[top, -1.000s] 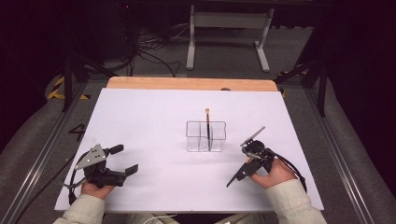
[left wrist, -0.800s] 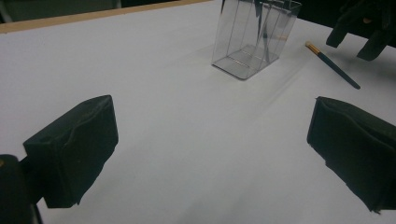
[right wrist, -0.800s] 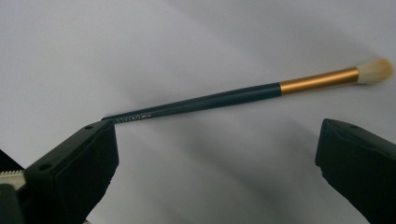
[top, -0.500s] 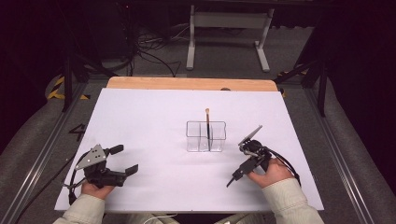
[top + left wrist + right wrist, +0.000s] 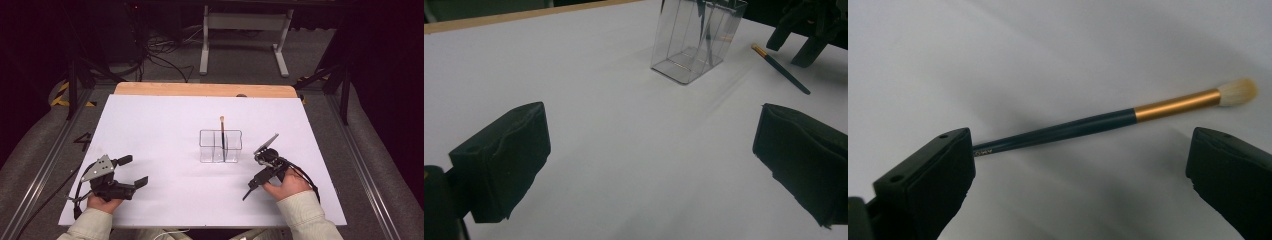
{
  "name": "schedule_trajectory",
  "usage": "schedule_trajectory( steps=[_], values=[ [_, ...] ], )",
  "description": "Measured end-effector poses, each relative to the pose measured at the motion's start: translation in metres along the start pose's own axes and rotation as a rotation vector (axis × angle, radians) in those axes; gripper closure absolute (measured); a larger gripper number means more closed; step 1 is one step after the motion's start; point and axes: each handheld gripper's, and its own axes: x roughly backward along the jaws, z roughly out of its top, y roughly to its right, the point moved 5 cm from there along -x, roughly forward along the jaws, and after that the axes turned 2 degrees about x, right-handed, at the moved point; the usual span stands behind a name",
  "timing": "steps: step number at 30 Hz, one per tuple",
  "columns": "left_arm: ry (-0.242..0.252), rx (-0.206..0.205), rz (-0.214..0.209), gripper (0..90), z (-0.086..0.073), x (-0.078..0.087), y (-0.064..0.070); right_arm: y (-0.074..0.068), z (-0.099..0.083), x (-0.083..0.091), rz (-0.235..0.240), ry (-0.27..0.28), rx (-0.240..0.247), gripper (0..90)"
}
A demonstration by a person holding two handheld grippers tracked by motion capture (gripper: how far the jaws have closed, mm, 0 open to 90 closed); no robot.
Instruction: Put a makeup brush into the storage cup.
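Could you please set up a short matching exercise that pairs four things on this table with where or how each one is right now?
Things:
1. brush on the table
2. clear holder
3. left gripper
4. upright brush

Places or states:
A. open, near the table's front left corner
B. standing inside the clear holder
C. lying flat on the white table between the open jaws of the right gripper
D. standing near the middle of the table

Pairs: 1-C, 2-D, 3-A, 4-B
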Motion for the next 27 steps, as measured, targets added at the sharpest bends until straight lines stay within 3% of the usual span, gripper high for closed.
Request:
schedule_trajectory(
  steps=[13,20,27],
  values=[
    [0.003,0.004,0.001,2.5,0.000,0.000,0.001,-0.003,0.006,-0.009,-0.120,0.008,-0.002,0.0],
    [0.002,0.004,0.000,2.5,0.000,0.000,0.001,-0.005,0.007,-0.016,-0.160,-0.005,-0.004,0.0],
    [0.004,0.003,0.004,2.5,0.000,0.000,0.000,-0.006,0.006,-0.015,-0.169,-0.002,0.001,0.1]
  ],
)
